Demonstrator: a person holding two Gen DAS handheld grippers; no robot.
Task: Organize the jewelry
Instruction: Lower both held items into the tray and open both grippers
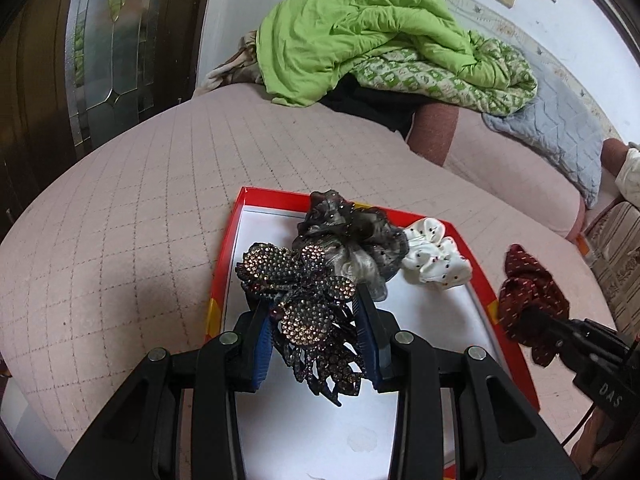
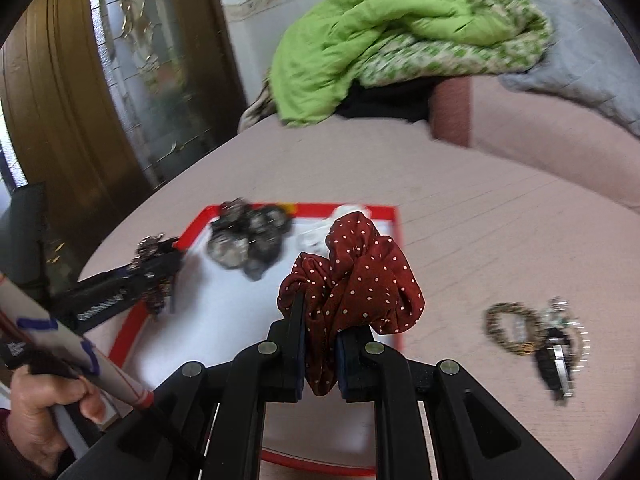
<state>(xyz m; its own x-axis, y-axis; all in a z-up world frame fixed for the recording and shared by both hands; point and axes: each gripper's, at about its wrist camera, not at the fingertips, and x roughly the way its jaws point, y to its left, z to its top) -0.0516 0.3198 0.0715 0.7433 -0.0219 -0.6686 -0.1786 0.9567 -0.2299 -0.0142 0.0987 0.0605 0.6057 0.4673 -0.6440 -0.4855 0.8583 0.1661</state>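
Left wrist view: your left gripper [image 1: 316, 344] clamps the rhinestone hair clip [image 1: 308, 312] above the red tray [image 1: 224, 268]; your right gripper [image 2: 320, 356] pinches the red dotted scrunchie [image 2: 356, 284].

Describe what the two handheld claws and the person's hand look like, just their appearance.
Both the left claw and right claw are matte black angular plastic frames with silver round bolts and blue ribbed finger pads. White lettering marks their sides. The bare hand grips a pale handle with purple marks and red bands.

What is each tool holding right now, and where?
Left tool grips the rhinestone hair clip mid-body; right tool pinches the dark red dotted scrunchie by its lower fold.
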